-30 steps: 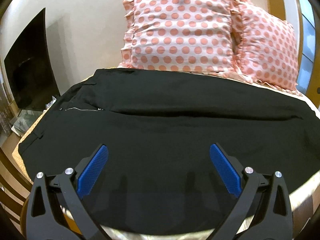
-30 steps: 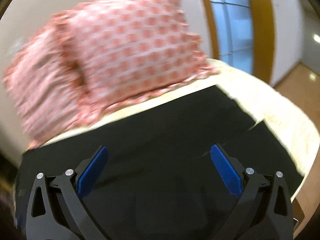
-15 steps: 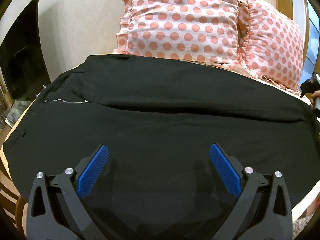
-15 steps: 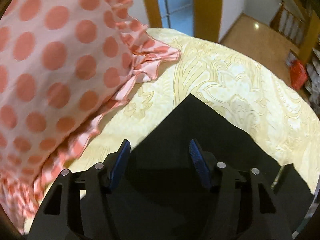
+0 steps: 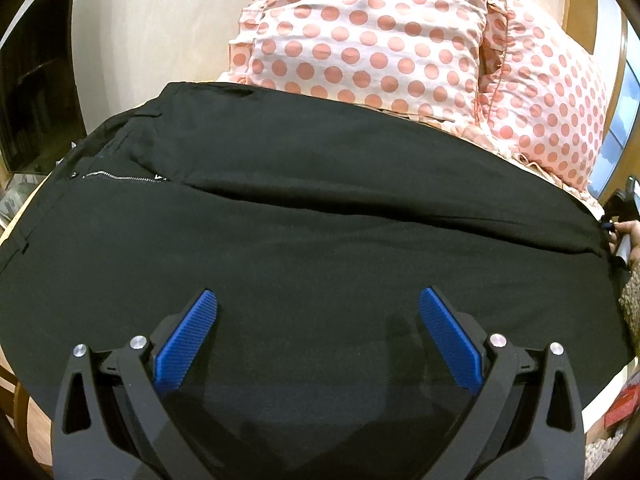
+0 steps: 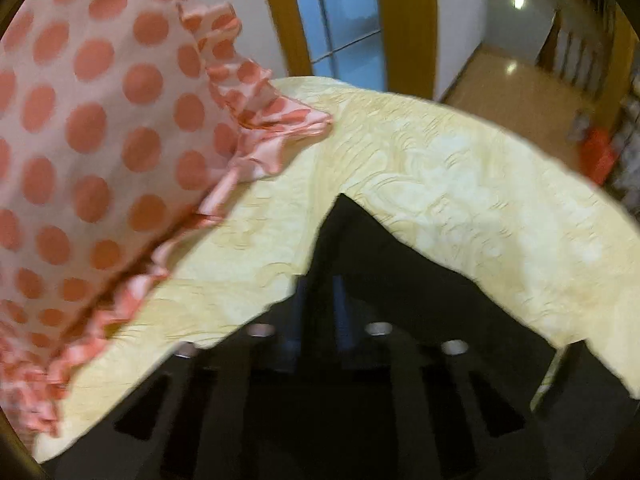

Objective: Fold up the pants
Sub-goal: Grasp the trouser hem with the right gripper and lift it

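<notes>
- Black pants [image 5: 320, 240] lie spread flat on the bed [image 6: 460, 184], waist and zipper [image 5: 120, 176] at 10 o'clock in the left view, polka-dot pillows [image 5: 380, 40] at 12.
- Change: right tool [image 6: 318, 300] has narrowed from half-spread to nearly pressed together over the leg-hem corner [image 6: 348, 220]; frame blurred, likely pinching the fabric.
- Left tool [image 5: 318, 336] stays spread wide, hovering low over mid-leg, holding nothing, closer to the cloth than before.
- Judgement: hem grab starting; first fold not made yet.
- Right tool also shows at 3 o'clock in the left view.
- No brand, label or writing readable.
</notes>
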`<action>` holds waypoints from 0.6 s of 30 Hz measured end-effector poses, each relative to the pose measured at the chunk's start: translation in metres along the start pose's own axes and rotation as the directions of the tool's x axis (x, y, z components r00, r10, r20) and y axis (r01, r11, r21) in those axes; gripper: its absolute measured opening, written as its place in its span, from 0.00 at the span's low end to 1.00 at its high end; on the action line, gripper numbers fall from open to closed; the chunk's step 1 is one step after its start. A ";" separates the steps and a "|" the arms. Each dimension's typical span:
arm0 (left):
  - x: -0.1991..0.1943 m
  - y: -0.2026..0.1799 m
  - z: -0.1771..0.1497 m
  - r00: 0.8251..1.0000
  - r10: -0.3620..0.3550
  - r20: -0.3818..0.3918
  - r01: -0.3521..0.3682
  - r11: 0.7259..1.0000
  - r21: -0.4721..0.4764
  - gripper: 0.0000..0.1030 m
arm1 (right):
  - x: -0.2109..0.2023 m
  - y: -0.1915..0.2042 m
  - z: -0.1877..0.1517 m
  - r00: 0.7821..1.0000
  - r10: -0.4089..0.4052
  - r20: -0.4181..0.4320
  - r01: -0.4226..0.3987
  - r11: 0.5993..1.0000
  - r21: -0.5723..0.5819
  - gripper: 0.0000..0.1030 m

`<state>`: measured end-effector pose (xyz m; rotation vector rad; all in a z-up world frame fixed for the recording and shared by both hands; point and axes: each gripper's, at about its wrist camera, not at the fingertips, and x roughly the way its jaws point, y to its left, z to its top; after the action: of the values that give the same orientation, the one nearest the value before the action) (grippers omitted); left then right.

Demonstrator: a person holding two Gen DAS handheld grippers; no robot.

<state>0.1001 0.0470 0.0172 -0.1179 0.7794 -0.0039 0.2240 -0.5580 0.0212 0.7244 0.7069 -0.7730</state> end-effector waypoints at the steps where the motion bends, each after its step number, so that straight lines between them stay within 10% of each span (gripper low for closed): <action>1: 0.000 0.000 0.000 1.000 0.001 0.000 -0.001 1.000 0.000 0.98 | -0.005 -0.002 0.003 0.998 0.052 0.019 -0.053 0.998 0.018 0.03; 13: -0.002 -0.002 -0.004 1.000 0.019 0.008 -0.019 1.000 0.005 0.98 | -0.146 -0.090 -0.059 0.855 0.469 0.221 -0.478 0.878 -0.013 0.02; 18: -0.002 -0.002 -0.004 1.000 0.023 0.008 -0.023 1.000 0.006 0.98 | -0.174 -0.148 -0.133 0.875 0.454 0.167 -0.466 0.884 0.038 0.02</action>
<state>0.0956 0.0452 0.0161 -0.1036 0.7729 0.0157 -0.0235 -0.4673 0.0369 0.8529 0.3410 -0.4108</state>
